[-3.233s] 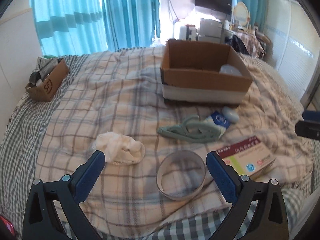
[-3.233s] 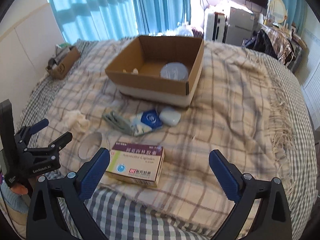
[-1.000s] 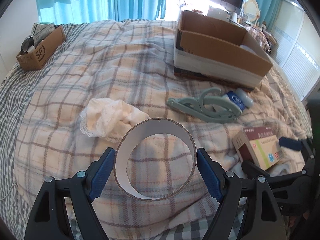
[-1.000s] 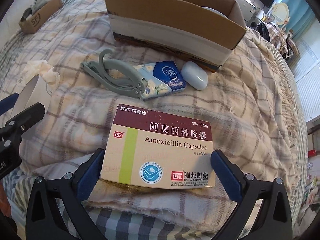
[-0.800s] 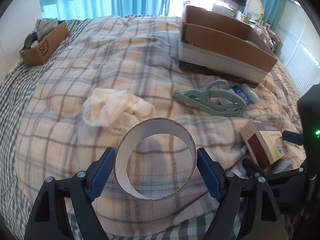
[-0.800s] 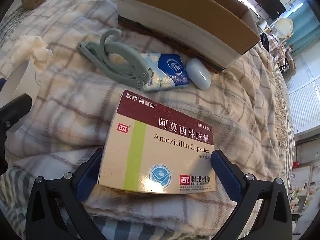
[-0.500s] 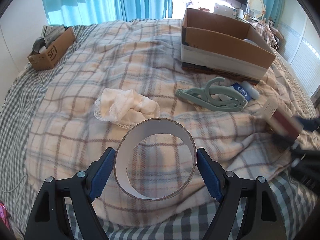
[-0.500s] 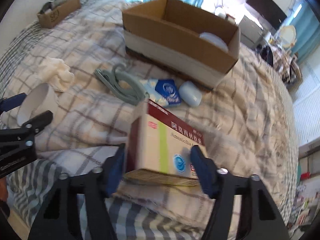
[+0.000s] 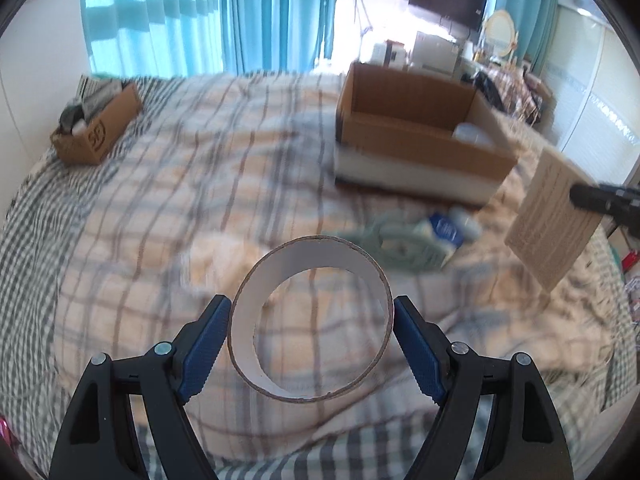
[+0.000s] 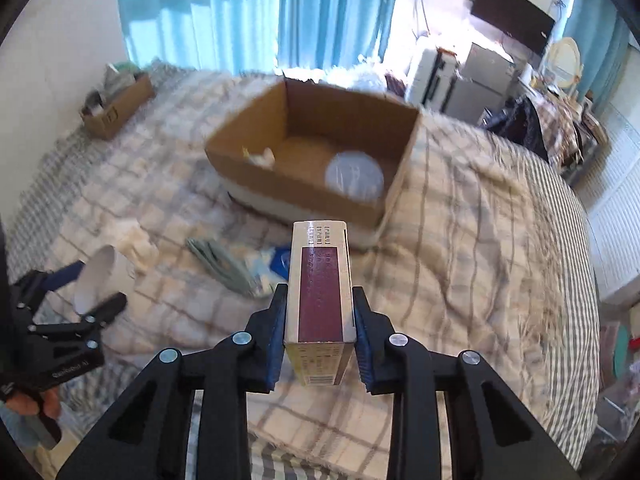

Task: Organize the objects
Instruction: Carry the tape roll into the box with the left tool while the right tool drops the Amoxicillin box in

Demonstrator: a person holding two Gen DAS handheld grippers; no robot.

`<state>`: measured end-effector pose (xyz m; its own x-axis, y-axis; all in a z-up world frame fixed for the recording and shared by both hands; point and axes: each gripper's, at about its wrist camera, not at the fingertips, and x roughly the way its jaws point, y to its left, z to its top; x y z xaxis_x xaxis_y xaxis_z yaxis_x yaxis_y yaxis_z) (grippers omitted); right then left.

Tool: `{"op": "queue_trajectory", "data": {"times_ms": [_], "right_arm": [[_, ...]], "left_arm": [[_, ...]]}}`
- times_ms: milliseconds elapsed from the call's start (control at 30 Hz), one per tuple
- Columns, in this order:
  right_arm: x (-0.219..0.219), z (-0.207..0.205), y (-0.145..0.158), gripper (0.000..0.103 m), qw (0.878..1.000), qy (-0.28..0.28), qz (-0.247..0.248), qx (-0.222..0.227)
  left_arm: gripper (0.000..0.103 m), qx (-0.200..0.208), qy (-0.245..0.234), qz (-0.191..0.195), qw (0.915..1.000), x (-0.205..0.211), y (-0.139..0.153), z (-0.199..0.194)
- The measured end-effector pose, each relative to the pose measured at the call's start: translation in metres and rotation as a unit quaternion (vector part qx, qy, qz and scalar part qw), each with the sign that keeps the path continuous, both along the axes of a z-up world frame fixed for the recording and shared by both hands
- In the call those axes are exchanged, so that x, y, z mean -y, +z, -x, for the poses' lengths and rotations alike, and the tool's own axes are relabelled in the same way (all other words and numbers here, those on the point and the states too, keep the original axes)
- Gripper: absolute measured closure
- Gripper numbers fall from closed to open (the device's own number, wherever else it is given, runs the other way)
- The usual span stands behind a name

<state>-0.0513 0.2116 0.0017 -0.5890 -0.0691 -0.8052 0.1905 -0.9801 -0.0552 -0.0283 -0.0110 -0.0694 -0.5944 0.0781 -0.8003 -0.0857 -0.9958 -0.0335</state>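
Left hand-held gripper (image 9: 311,346) clamps a cardboard tape ring (image 9: 310,316) by its outer sides, lifted above the plaid bed (image 9: 160,208). Right hand-held gripper (image 10: 319,332) grips a medicine box (image 10: 320,284) on edge between both pads, raised short of the open cardboard box (image 10: 316,156). Green hanger (image 10: 220,266) and blue tissue pack (image 9: 442,230) lie on the bed near that box.
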Motion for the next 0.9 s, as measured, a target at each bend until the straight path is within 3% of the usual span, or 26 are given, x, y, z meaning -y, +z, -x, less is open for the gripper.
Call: {"op": "queue_trajectory", "data": {"times_ms": [100, 233, 433, 633, 767, 900], "right_arm": [[-0.002, 0.009, 0.04, 0.074, 0.999, 0.024, -0.014, -0.044], [-0.013, 0.035, 0.078, 0.074, 0.996, 0.029, 0.005, -0.081], [-0.03, 0.098, 0.086, 0.074, 0.994, 0.019, 0.042, -0.101], [-0.042, 0.153, 0.052, 0.074, 0.994, 0.024, 0.054, -0.092], [-0.05, 0.18, 0.018, 0.074, 0.995, 0.026, 0.065, -0.073], [-0.06, 0.193, 0.003, 0.07, 0.993, 0.018, 0.092, -0.07]], "left_arm": [[0.02, -0.02, -0.001, -0.016, 0.9997, -0.003, 0.029, 0.021], [0.02, -0.056, -0.01, -0.023, 0.9981, -0.018, 0.07, 0.062], [0.02, -0.092, -0.034, -0.017, 0.9951, -0.052, 0.103, 0.138], [0.02, -0.086, -0.049, -0.009, 0.995, -0.081, 0.072, 0.202], [0.02, -0.066, -0.057, -0.005, 0.9962, -0.091, 0.038, 0.228], [0.018, -0.053, -0.072, -0.014, 0.9959, -0.099, 0.017, 0.237]]}}
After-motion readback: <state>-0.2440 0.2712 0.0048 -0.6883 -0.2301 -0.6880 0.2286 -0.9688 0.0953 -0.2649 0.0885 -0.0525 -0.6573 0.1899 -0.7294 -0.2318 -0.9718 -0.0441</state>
